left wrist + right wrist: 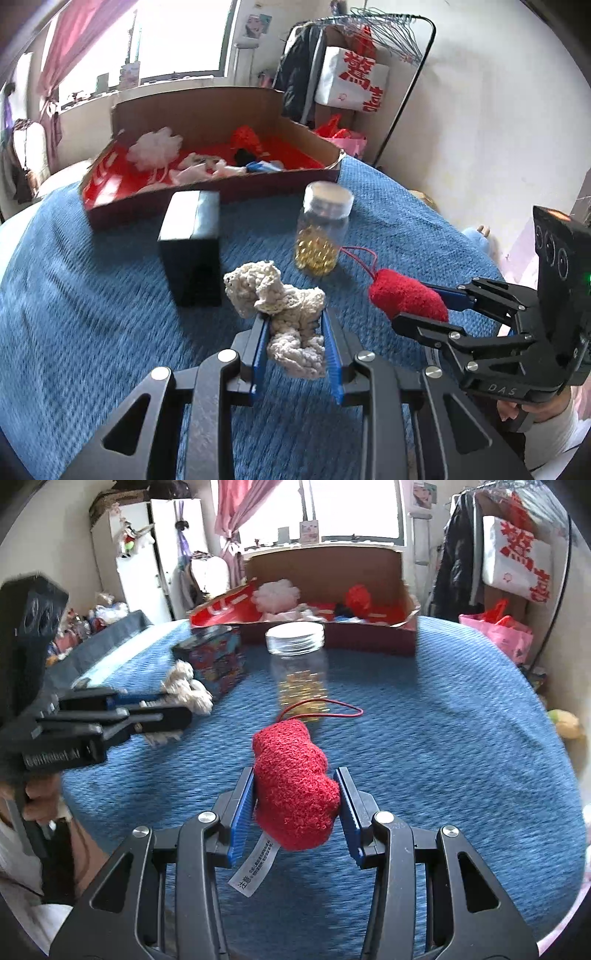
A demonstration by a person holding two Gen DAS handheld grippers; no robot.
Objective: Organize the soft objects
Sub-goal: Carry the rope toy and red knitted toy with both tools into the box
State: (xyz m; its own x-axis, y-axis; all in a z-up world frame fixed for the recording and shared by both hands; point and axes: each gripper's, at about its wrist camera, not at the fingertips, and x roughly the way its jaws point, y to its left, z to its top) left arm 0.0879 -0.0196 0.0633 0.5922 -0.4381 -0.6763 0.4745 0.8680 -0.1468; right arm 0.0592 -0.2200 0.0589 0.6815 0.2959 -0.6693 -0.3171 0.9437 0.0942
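Observation:
My left gripper (294, 317) is shut on a cream knitted toy (284, 314), held above the blue bedspread; the same cream toy (186, 690) and left gripper (168, 707) show at the left of the right wrist view. A fuzzy red plush piece (293, 786) with a red loop and a white label sits between the blue pads of my right gripper (295, 775), which is shut on it. From the left wrist view the red plush (404, 297) and right gripper (417, 301) appear at the right. Beyond stands a cardboard box (192, 110) with a red lining, holding several soft items.
A clear jar (321, 229) with golden capsules and a dark box (192, 247) stand on the blue bedspread (92, 332) between me and the cardboard box. A clothes rack (369, 74) with bags stands at the back right. A hand (40, 797) grips the left tool.

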